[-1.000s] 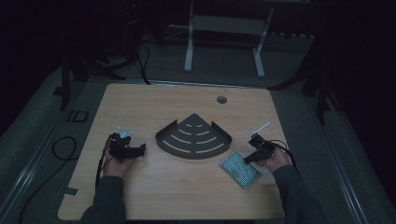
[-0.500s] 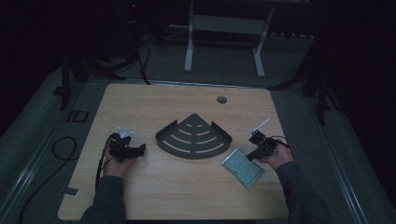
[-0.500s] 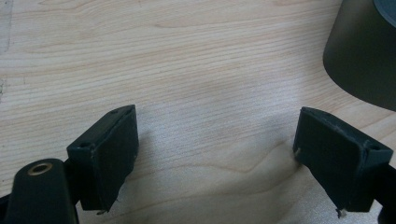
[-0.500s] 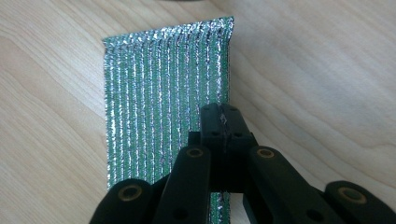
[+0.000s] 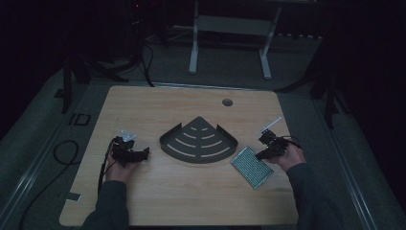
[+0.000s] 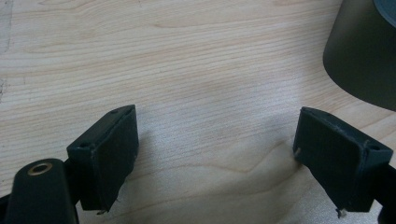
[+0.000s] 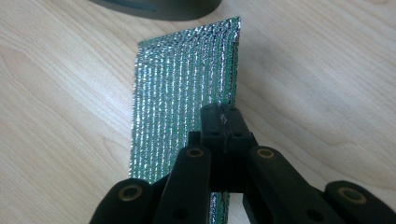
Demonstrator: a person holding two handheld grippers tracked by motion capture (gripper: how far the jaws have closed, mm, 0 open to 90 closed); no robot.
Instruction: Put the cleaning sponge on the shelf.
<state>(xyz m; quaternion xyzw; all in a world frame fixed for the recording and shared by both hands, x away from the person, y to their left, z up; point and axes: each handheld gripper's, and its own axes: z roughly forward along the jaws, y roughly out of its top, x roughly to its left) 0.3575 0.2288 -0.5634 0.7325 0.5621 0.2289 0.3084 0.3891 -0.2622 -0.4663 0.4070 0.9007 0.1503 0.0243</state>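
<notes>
- The foil bubble pouch [image 7: 182, 98], a silvery-green ribbed rectangle, sits near the table's [image 5: 191, 103] right edge, toward the front right corner, just beside the shelf's right end.
- The right gripper [image 7: 223, 119] has its claw pressed together on the pouch's edge, pinching one long side close to a corner; in the right gripper view the pouch hangs tilted off the wood, its far end toward the shelf. A pinch at the rim looks chosen because a thin flat pouch offers nothing else to grab.
- In the high view the pouch [image 5: 251, 166] runs long axis diagonally, from the shelf's right tip toward the front right corner, with the right gripper [image 5: 268, 149] at its back right edge.
- The dark corner shelf [image 5: 198, 141], a slotted quarter-circle tray, lies mid-table with its point toward the back edge; it seems the likely place for the pouch.
- The left gripper [image 5: 136, 154] rests near the left edge, claw apart with only bare wood between the pads [image 6: 109, 158], probably waiting.
</notes>
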